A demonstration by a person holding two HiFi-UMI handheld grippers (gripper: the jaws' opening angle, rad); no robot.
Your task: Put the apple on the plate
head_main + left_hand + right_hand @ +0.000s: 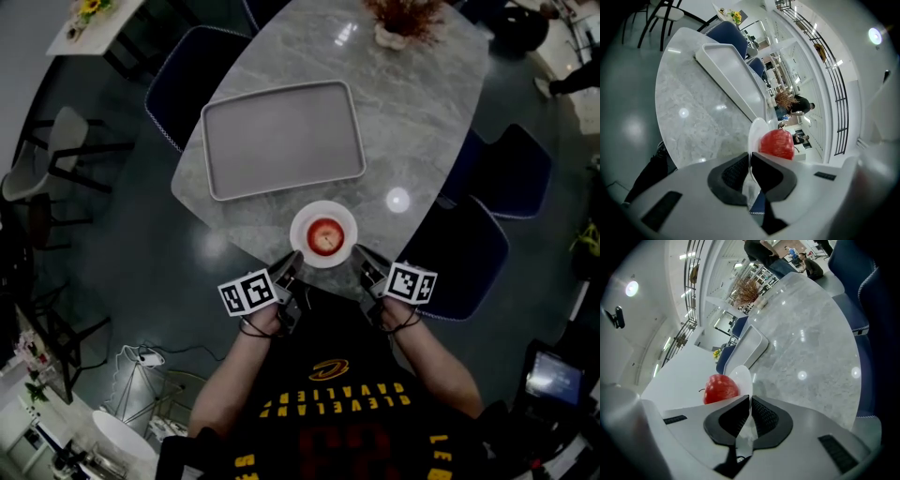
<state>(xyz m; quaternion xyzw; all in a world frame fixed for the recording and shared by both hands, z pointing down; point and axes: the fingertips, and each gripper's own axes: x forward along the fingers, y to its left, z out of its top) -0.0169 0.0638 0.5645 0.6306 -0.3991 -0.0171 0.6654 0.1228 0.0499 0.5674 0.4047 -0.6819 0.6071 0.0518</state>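
Note:
A red apple (324, 236) sits on a small white plate (302, 217) at the near edge of the grey marble table (412, 112). My left gripper (292, 262) is shut on the plate's left rim, and my right gripper (362, 256) is shut on its right rim. In the left gripper view the plate's rim (757, 133) runs edge-on between the dark pads of the left gripper (750, 161), with the apple (777, 144) just beyond. The right gripper view shows the same: the rim (740, 378) pinched in the right gripper (750, 404), the apple (721, 387) to the left.
A large grey tray (281, 139) lies further back on the table, beyond the plate. A vase of dried flowers (405, 23) stands at the far end. Dark blue chairs (473, 253) stand round the table, and a cable (141, 361) lies on the floor at the left.

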